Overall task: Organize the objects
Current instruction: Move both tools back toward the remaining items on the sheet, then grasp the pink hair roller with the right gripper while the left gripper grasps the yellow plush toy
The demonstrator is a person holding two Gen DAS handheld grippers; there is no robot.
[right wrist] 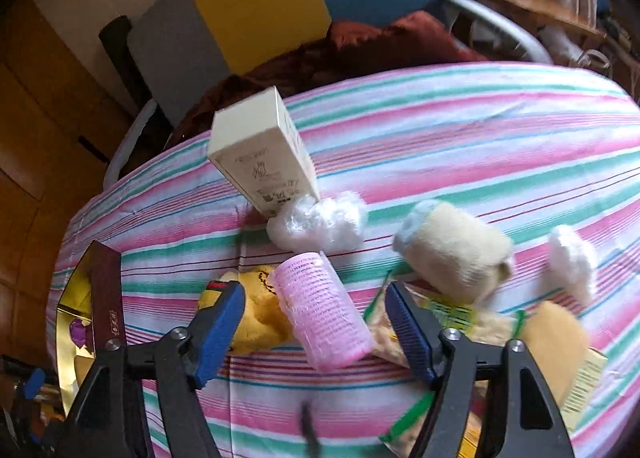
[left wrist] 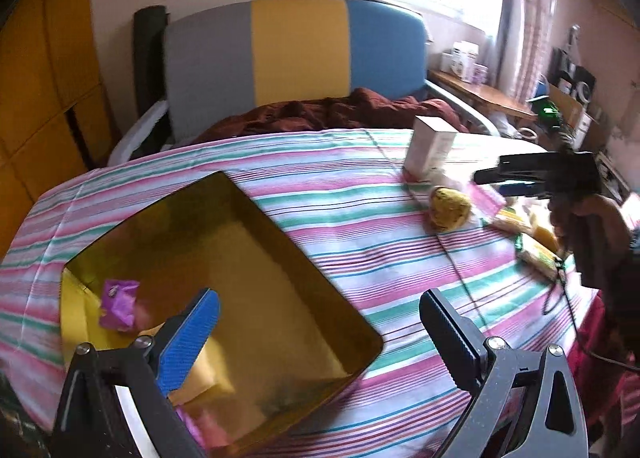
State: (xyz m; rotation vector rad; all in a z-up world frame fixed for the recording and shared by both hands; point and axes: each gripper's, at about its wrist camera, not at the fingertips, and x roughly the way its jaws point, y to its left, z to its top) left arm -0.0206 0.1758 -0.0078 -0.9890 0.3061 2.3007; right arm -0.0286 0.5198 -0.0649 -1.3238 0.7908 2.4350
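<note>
An open box with a gold inside [left wrist: 240, 278] lies on the striped tablecloth [left wrist: 340, 186], and a purple wrapper [left wrist: 119, 303] sits in its left corner. My left gripper [left wrist: 320, 330] hovers open over the box's near right part, holding nothing. In the right wrist view a pink hair roller [right wrist: 324, 310] lies between the fingers of my right gripper [right wrist: 316, 322]. A gap shows on each side, so the pads do not press on it. A yellow plush toy [right wrist: 256, 310] lies just left of the roller. The left wrist view shows the right gripper [left wrist: 490, 182] in a hand [left wrist: 588, 226] at the right.
Around the roller lie a tilted white carton [right wrist: 260, 150], crumpled white plastic [right wrist: 320, 222], a cream fabric roll [right wrist: 452, 250] and snack packets [right wrist: 440, 314]. The gold box [right wrist: 80, 298] is at the far left there. Behind the table stand a grey-yellow-blue chair [left wrist: 296, 50] and a dark red blanket [left wrist: 340, 110].
</note>
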